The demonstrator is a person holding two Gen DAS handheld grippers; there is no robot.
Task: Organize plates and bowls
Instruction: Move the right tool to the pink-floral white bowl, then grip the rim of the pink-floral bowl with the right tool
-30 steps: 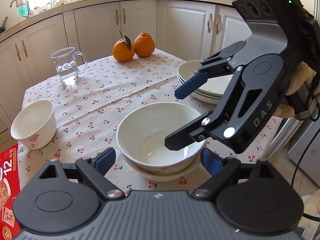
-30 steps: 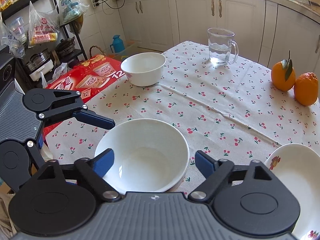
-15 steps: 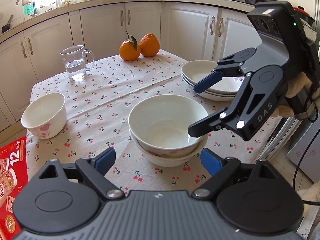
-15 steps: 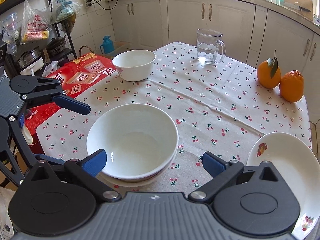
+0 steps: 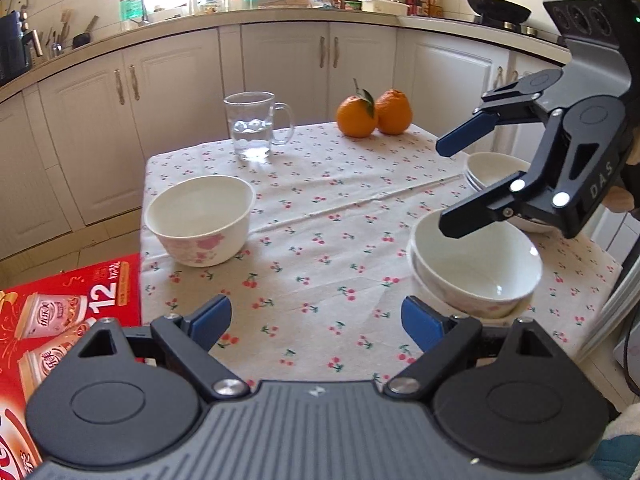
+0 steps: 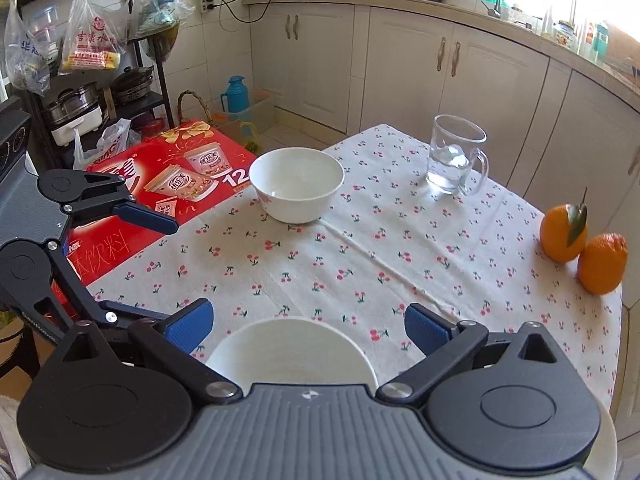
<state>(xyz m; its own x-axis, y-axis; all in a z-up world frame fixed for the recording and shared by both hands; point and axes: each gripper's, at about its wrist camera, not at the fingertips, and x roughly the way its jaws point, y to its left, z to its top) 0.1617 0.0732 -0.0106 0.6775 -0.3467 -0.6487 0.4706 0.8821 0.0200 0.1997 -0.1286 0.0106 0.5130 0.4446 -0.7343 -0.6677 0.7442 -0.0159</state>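
Looking along the left gripper (image 5: pixel 316 322), the view takes in the stacked bowls (image 5: pixel 476 268) near the table's right edge, the plates (image 5: pixel 490 168) behind them and the right gripper (image 5: pixel 448 184) above; the right wrist view shows only a sliver of the stack (image 6: pixel 292 350) at its bottom edge. Both grippers have their jaws spread wide, holding and touching nothing. A lone bowl (image 5: pixel 200 220) sits near the left edge of the cherry-print tablecloth (image 5: pixel 320 240), with open cloth between it and the stack; a glass mug (image 5: pixel 252 128) and two oranges (image 5: pixel 374 114) stand at the far side.
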